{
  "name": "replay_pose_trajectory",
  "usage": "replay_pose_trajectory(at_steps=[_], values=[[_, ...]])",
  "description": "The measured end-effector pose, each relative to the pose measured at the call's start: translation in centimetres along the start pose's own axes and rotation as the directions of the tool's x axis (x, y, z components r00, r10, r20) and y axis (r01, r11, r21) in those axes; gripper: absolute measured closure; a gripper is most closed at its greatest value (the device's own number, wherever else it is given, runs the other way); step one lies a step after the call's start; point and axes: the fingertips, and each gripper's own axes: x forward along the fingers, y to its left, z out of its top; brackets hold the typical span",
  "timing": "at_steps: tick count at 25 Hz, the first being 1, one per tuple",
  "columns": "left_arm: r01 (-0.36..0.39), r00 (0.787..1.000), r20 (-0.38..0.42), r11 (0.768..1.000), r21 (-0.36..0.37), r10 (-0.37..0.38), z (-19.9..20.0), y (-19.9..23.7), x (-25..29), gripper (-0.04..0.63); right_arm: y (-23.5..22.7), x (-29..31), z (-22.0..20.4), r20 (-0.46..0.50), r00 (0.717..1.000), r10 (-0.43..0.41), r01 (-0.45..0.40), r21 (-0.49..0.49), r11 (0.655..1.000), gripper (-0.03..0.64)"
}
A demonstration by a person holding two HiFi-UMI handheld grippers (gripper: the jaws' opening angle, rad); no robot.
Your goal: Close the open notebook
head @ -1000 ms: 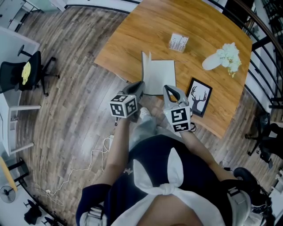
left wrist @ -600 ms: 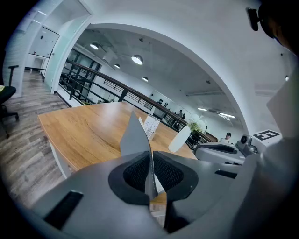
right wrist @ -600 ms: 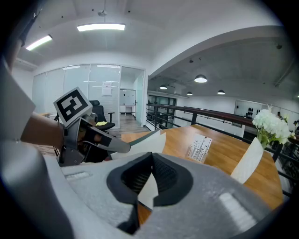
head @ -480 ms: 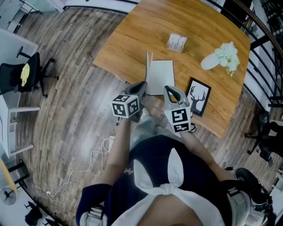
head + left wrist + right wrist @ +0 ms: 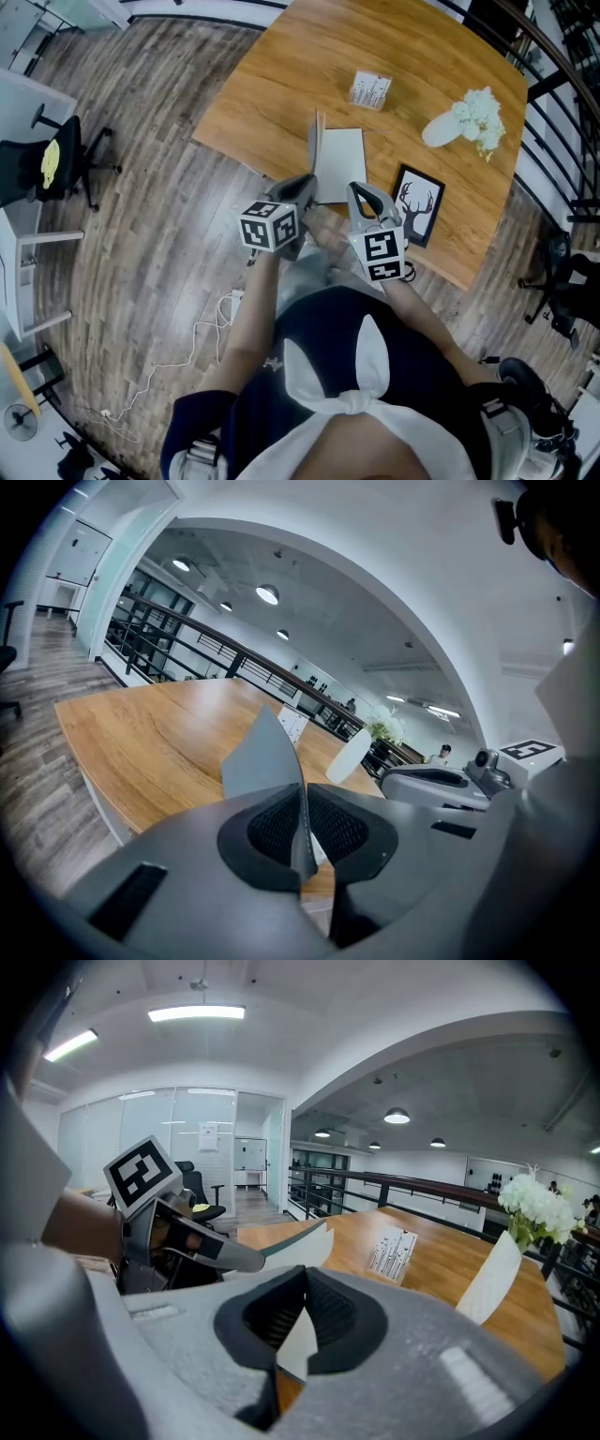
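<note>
Grey left tongs and grey right tongs sit side by side at the near edge of the wooden table. Both point ahead and a bit down. The left tongs are shut tight on the thin grey cover of the notebook. The cover stands almost straight up at the left side of the book. The right tongs are shut too, with the near corner of the flat white page pinched between them. The notebook lies just ahead of both tongs. Further ahead of the tongs stands a small white card box. Just to the right of the right tongs lies a black picture frame with a deer on it. Beyond that frame, a white vase lies on its side with white flowers. Far off to the left of the left tongs, a black chair stands on the floor. In the right gripper view, the left tongs and the raised cover fill the left side, in front of the floor behind them
</note>
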Motion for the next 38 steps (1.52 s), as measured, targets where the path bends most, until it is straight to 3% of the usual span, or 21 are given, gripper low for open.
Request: replay_pose_trajectory(at_steps=[24,30,38], values=[[0.122,0.992,-0.040,0.992,-0.030,-0.124,-0.7,-1.8,3.5,0.552,-3.4,1.3,-1.3,-0.029,0.998,-0.056,0.058,0.045,0.997,0.618],[0.125,0.990,-0.065,0.992,-0.020,-0.126,-1.1,-2.4,4.2,0.552,-4.2,1.6,-1.5,-0.035,0.997,-0.067,0.069,0.059,0.996,0.618],[0.083,0.993,-0.085,0.996,-0.025,-0.085,-1.6,-3.0,5.6,0.552,-5.6,2.1,-1.0,-0.041,0.999,0.004,-0.003,0.028,1.000,0.618]])
